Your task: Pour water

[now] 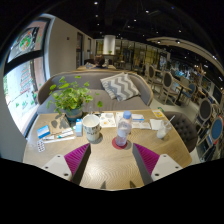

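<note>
the open, empty tool (112, 160) faced the upright water bottle (123, 129) standing just ahead, slightly right, on the table (105, 170).

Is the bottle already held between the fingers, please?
No, the bottle stands on the table beyond the open fingers, untouched.

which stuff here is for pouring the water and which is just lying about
For the job:
- clear plastic water bottle on a red coaster, just ahead of the fingers
- round pale ceramic cup beside it
- gripper, fingers open, nothing between them

Lying about:
- green leafy potted plant
- papers and cards
- striped cushion on the sofa beyond
</note>
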